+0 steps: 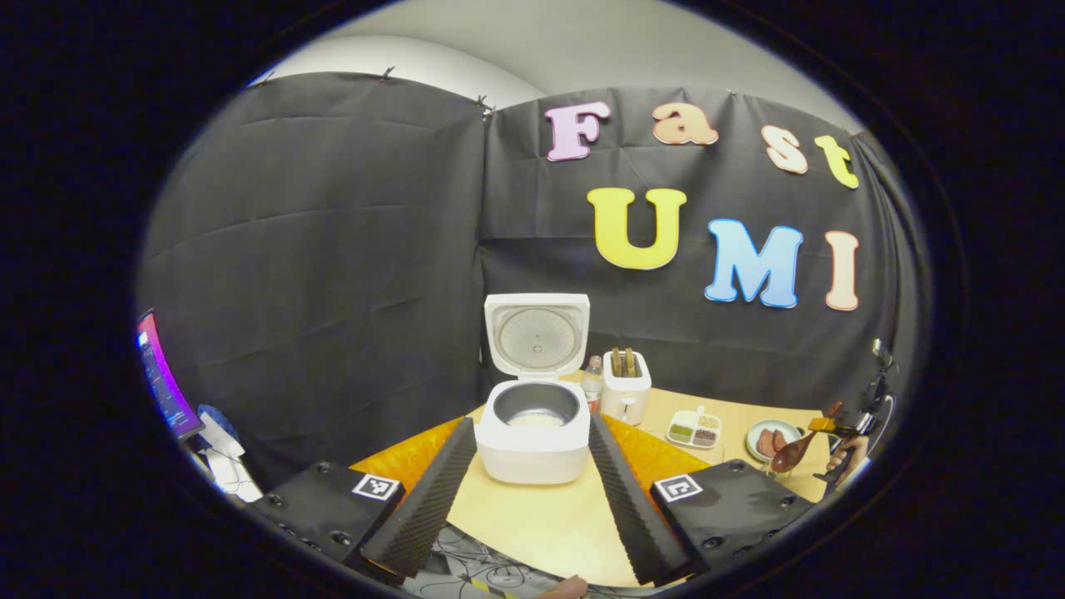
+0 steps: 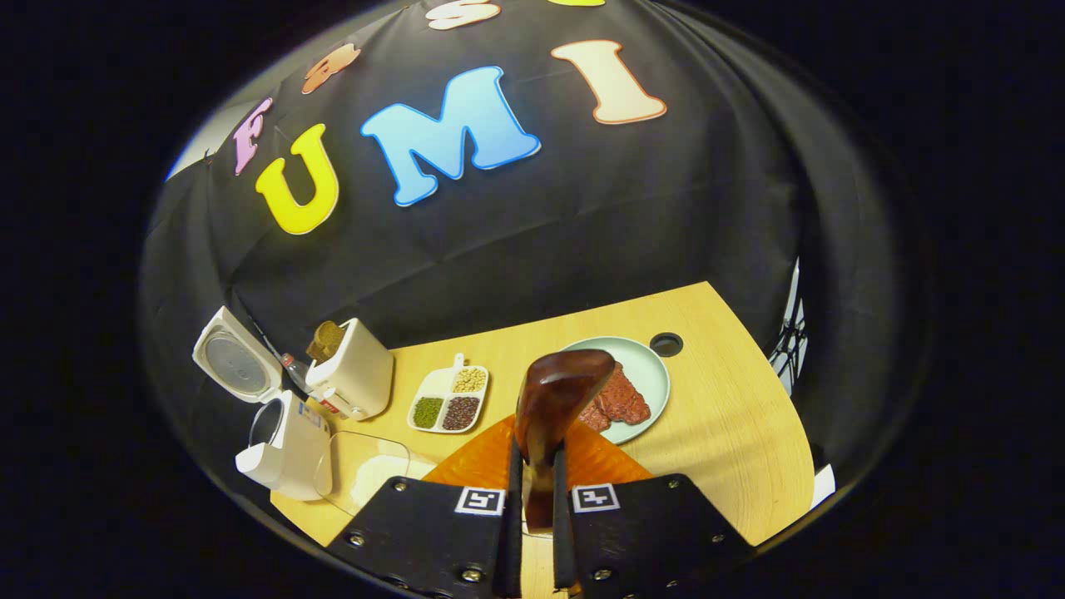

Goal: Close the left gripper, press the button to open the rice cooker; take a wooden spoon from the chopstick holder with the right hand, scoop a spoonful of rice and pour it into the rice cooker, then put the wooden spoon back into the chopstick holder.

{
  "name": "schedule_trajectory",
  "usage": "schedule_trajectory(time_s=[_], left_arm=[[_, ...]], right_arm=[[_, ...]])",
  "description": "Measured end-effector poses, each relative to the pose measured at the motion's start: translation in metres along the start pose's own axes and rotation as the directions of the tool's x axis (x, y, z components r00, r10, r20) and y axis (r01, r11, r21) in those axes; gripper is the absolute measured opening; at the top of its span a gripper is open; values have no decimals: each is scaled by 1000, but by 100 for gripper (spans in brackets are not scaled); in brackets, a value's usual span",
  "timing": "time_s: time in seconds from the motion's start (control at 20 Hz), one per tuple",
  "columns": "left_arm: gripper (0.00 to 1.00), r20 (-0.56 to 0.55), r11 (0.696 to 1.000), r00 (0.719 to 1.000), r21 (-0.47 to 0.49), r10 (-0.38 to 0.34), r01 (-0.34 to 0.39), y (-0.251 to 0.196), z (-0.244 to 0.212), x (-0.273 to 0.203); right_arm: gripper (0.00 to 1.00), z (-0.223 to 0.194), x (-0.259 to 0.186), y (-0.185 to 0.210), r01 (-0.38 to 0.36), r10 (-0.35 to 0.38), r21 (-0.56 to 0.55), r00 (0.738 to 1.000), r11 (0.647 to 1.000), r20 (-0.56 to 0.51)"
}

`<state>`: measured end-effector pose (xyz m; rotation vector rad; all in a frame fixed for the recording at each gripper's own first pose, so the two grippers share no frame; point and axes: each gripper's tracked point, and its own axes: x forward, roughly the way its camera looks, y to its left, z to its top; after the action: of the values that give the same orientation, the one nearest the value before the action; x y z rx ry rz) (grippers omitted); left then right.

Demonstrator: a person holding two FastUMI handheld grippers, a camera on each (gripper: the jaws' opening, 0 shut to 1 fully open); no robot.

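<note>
- Left gripper view: left gripper [image 1: 532, 466] stands wide, its two fingers splayed to either side of the rice cooker [image 1: 532, 437] without touching it, and nothing sits between them.
- Rice cooker sits on the tabletop [image 1: 541, 524] straight ahead, lid [image 1: 537, 334] swung up and upright against the far wall, the inner pot open with something pale at its bottom.
- Bare tabletop lies between the near edge and the cooker's front; the fingers flank that strip.
- Just right of the cooker stand a small bottle [image 1: 591, 381] and the white chopstick holder [image 1: 626, 389], close together near the far edge.
- Farther right lie a divided dish [image 1: 695, 428] of grains and a round plate [image 1: 770, 439], with open wood between them and the cooker.
- At the far right, the right gripper [image 1: 836, 428], held by a hand [image 1: 847, 462], carries the wooden spoon [image 1: 795, 449] with its bowl low over the plate's near side.
- Right gripper view: right gripper [image 2: 534, 499] is narrowed onto the wooden spoon's handle, both fingers pressing it; the spoon's bowl [image 2: 556, 391] juts forward and upward.
- Beyond the bowl sits the plate [image 2: 645, 366] with reddish pieces, and a round hole [image 2: 666, 344] in the tabletop just past it.
- Left of the spoon lies the divided dish [image 2: 449, 399]; a clear container [image 2: 366, 470] sits at the near left beside the cooker [image 2: 283, 445].
- Chopstick holder [image 2: 354, 378] stands behind the cooker.
- Right of the plate the tabletop [image 2: 740, 416] runs bare to its curved edge.
</note>
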<state>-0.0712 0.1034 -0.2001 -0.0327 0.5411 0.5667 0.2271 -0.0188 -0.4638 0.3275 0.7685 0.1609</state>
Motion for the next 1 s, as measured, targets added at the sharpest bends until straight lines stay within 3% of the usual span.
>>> schedule_trajectory(time_s=[0.25,0.55,0.85,0.9,1.0], left_arm=[[93,-11,998,1000,69,15,-15,-14,-4,-2],[93,-20,999,1000,54,10,-9,-24,-3,1],[93,-3,999,1000,31,12,-11,-21,1,0],[93,6,1000,1000,24,7,-8,-21,4,1],[93,13,1000,1000,15,0,0,-21,4,2]], right_arm=[[15,-25,28,-19,67,-67,-5,996,998,-58],[17,-26,35,-23,87,-86,45,996,995,-33],[41,-2,18,-15,30,-33,163,999,986,11],[56,-8,16,-17,31,-32,157,999,987,7],[62,-15,9,-24,43,-43,126,999,991,-7]])
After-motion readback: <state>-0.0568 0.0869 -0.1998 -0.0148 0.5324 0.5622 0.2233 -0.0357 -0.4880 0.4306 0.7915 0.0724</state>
